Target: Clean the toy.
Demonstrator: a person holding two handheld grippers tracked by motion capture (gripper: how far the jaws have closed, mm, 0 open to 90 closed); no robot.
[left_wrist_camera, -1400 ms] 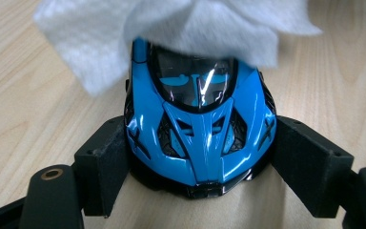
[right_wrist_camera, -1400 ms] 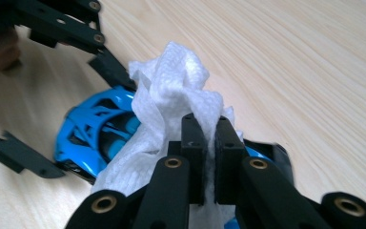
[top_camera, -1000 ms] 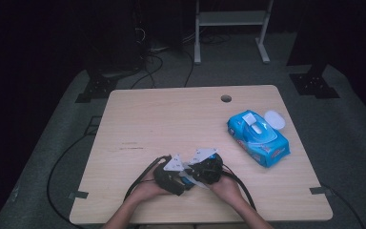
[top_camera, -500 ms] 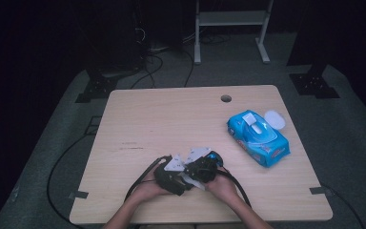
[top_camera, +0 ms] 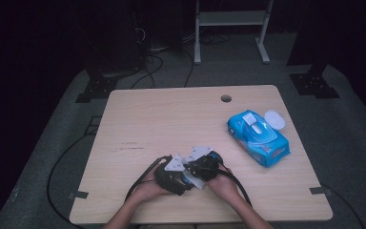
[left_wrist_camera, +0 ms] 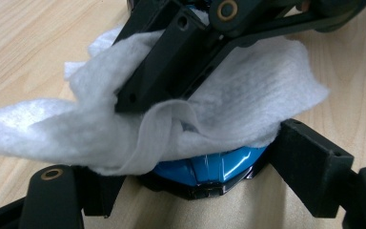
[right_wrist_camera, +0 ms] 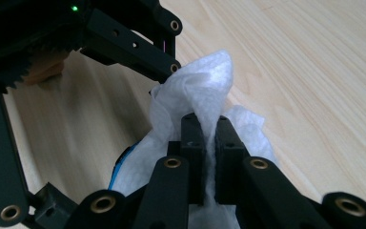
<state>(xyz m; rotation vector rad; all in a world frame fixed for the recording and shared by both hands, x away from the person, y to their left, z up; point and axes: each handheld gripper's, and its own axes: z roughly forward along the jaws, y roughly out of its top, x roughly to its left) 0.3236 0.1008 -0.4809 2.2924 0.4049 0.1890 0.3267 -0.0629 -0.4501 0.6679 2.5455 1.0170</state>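
Observation:
Near the table's front edge my two grippers meet, left gripper (top_camera: pixel 171 175) and right gripper (top_camera: pixel 205 166). In the left gripper view, my left gripper (left_wrist_camera: pixel 195 164) is shut on a small glossy blue object (left_wrist_camera: pixel 209 169), one jaw on each side. A white wipe (left_wrist_camera: pixel 248 100) is draped over the object's top. My right gripper (right_wrist_camera: pixel 205 125) is shut on a bunched fold of that wipe (right_wrist_camera: pixel 205 81) and presses it down on the blue object (right_wrist_camera: pixel 122 166). Most of the object is hidden under the wipe.
A blue pack of wet wipes (top_camera: pixel 258 139) lies at the right of the table with its white lid (top_camera: pixel 274 118) flipped open. A cable hole (top_camera: pixel 226 98) sits near the far edge. Cables trail from both grippers off the front edge.
Both grippers have stayed together at the front edge and shifted only slightly. Each keeps the same hold.

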